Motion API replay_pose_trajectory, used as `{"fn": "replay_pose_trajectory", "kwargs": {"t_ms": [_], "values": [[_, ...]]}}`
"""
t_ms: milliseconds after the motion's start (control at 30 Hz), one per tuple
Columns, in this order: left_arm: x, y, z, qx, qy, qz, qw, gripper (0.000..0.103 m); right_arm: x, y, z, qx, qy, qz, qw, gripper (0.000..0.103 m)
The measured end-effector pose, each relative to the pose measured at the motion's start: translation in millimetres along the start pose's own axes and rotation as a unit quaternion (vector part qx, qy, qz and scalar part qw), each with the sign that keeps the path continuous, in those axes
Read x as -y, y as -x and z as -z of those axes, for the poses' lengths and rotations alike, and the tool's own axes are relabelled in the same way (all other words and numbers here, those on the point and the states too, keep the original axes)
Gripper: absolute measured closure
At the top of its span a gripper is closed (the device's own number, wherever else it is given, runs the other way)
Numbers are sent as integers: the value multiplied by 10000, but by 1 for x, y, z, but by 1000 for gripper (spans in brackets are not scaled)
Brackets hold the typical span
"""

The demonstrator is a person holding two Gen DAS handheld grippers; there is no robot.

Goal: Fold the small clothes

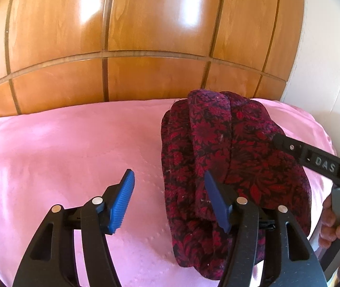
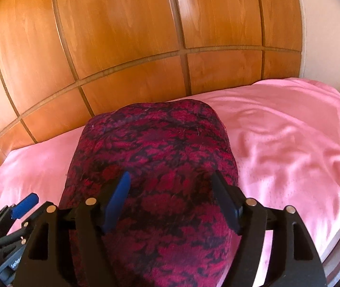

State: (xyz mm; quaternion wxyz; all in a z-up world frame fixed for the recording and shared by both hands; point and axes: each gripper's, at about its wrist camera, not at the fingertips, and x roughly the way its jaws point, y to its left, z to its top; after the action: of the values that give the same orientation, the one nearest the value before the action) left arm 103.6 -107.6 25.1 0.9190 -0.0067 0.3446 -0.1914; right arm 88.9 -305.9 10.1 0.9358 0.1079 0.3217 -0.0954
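A dark red and black floral garment lies folded in a thick bundle on the pink sheet. My left gripper is open and empty, its right finger over the bundle's left edge and its left finger over bare sheet. In the right wrist view my right gripper is open, its jaws spread just above the garment, holding nothing. One of its black fingers reaches over the bundle in the left wrist view. The left gripper shows at the lower left of the right wrist view.
A glossy wooden panelled wall stands right behind the bed. A white wall is at the right. The sheet is rumpled to the right of the garment, and the bed's edge curves down at the far right.
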Motion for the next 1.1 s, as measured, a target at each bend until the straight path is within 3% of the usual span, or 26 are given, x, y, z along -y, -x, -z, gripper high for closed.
{"fn": "replay_pose_trajectory", "kwargs": {"t_ms": [100, 233, 467, 533, 900, 1100], "values": [[-1, 6, 1, 76, 43, -44, 10000, 36, -7, 10, 6, 81, 44, 136, 9999, 25], [-4, 15, 2, 140, 77, -84, 9998, 36, -19, 29, 18, 218, 121, 387, 9989, 15], [-10, 33, 10, 223, 181, -271, 9992, 30, -33, 56, 49, 262, 235, 602, 9976, 10], [-14, 40, 14, 265, 258, -335, 9988, 24, -36, 63, 59, 250, 275, 672, 9970, 6], [-22, 65, 30, 332, 281, -715, 9965, 11, -48, 67, 89, 62, 380, 876, 9954, 4], [-28, 74, 35, 370, 413, -876, 9946, 5, -51, 72, 89, 188, 394, 968, 9943, 3]]}}
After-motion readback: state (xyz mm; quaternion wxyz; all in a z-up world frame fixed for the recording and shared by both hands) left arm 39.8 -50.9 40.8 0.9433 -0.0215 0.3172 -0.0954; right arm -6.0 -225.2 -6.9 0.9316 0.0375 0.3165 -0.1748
